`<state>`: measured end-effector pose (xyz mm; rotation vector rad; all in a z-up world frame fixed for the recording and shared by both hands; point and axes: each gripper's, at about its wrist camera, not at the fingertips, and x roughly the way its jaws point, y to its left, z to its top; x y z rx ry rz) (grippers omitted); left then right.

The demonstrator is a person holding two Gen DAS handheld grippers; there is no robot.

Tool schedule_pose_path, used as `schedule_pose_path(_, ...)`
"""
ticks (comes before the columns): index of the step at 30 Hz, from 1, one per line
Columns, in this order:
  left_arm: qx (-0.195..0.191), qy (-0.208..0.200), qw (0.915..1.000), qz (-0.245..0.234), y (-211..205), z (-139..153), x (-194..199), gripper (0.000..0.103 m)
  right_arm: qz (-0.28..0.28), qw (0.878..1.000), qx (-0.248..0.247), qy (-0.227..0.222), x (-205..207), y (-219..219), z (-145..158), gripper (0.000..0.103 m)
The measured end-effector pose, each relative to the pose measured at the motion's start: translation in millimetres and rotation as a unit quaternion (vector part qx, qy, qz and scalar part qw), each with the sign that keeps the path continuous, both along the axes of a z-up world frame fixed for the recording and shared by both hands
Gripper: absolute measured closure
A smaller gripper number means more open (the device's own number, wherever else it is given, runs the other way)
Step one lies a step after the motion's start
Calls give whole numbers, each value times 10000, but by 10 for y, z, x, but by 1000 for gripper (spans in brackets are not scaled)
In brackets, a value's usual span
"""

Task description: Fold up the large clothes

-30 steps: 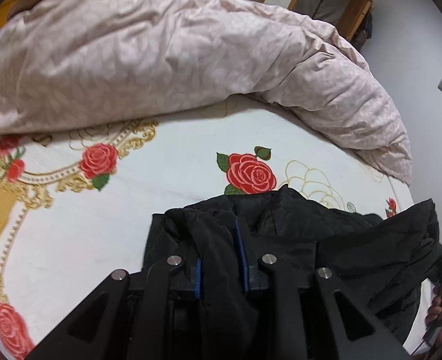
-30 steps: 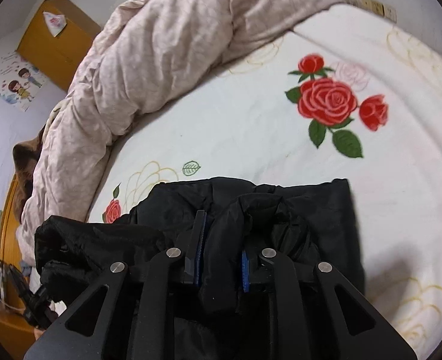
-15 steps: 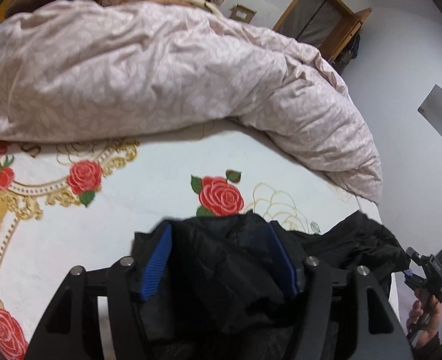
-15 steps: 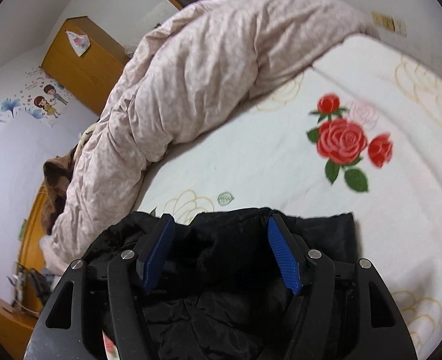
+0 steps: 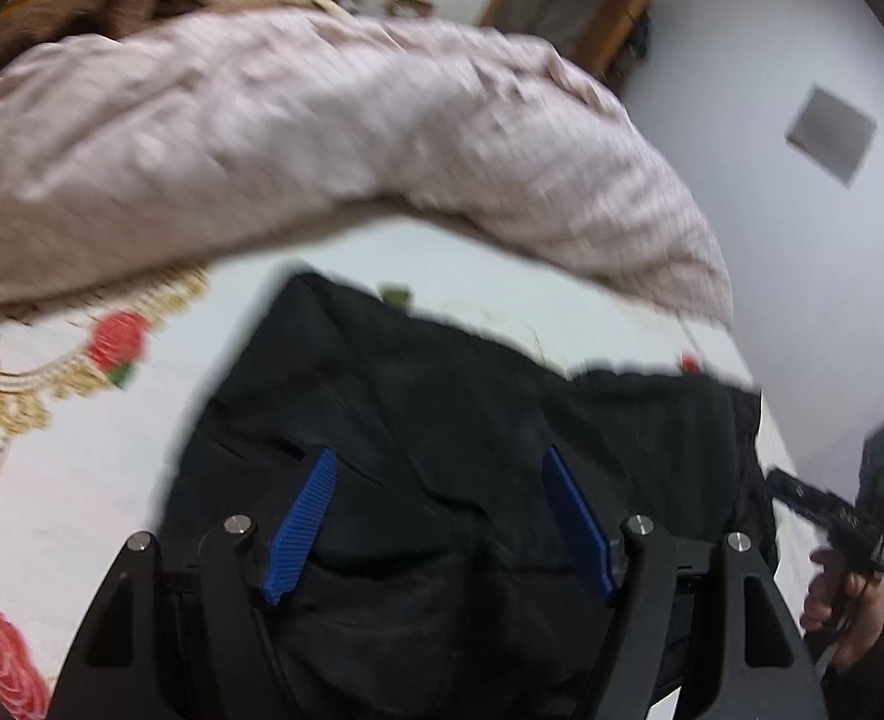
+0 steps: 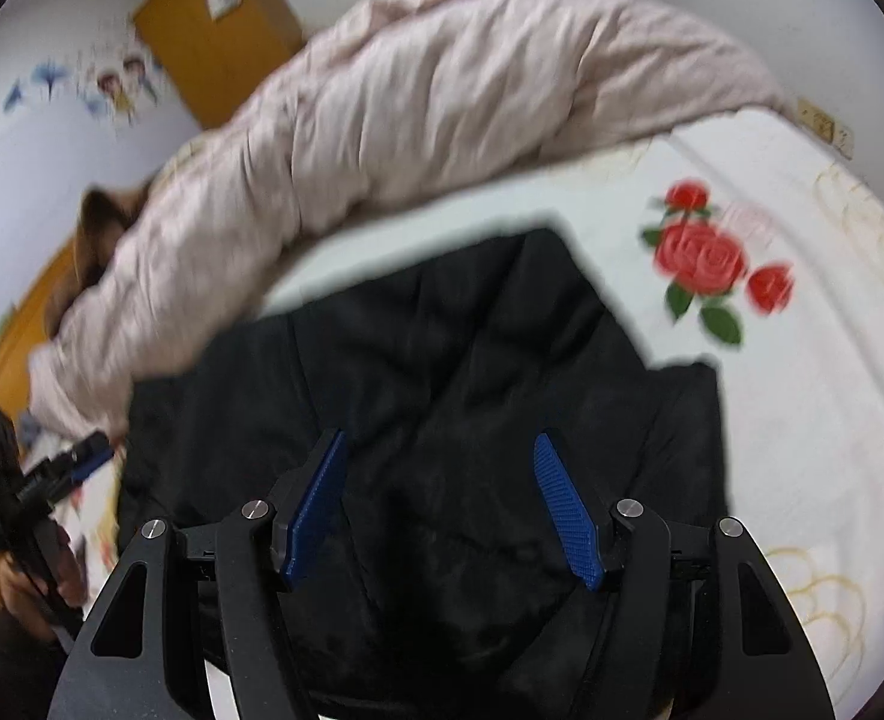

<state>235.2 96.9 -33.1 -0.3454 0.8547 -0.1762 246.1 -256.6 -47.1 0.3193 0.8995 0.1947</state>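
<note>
A black jacket (image 5: 442, 420) lies folded on the rose-print bed sheet (image 5: 69, 480); it also shows in the right wrist view (image 6: 442, 348). My left gripper (image 5: 438, 468) is open and empty, above the jacket's near part. My right gripper (image 6: 438, 450) is open and empty, also above the jacket. Blue pads (image 5: 303, 516) line the left fingers, and blue pads (image 6: 565, 510) line the right ones. The right gripper (image 5: 850, 510) shows at the right edge of the left wrist view, in a hand. Both views are motion-blurred.
A pink quilt (image 5: 291, 138) is heaped across the far side of the bed, and shows in the right wrist view (image 6: 442, 102) too. A wooden cabinet (image 6: 219, 42) stands by the wall. The bed edge runs at the right of the left wrist view.
Both grippers were shut on the black jacket a second ago, then opened and let it go. They have lifted and pulled back, and the jacket now lies spread flatter on the sheet.
</note>
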Motion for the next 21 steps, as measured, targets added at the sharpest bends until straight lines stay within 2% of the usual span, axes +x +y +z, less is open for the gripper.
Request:
schedule_pose_path(4, 429, 96, 9990, -82, -198, -265, 226, 30, -69, 9990, -443, 74, 227, 47, -303, 39)
schedule_pose_path(8, 639, 109, 9979, -53, -195, -458, 458, 30, -241, 9975, -613, 240, 516, -22, -515, 39)
schedule_pose_path(11, 918, 168, 9956, -93, -254, -451, 523, 30, -174, 9951, -924, 308, 590, 21, -507, 39)
schedule_pose_path(13, 944, 211, 9953, -86, -258, -352, 539, 30, -214, 9939, -1021, 348, 577, 32, -421, 39)
schedule_pose_path(15, 974, 38, 9952, -118, -248, -227, 528, 30, -261, 9943, -1025, 143, 532, 43, -274, 39)
schedule_pose_path(18, 1336, -111, 9909, -104, -237, -188, 646, 30, -174, 9941, -1070, -73, 570, 113, -128, 39)
schedule_pose_path(19, 1472, -53, 9891, -41, -213, -241, 719, 30, -152, 9930, -1168, -23, 648, 130, -171, 39)
schedule_pose_path(21, 1495, 150, 9886, 74, -147, -381, 858, 30, -149, 9917, -1262, 213, 788, 121, -336, 39)
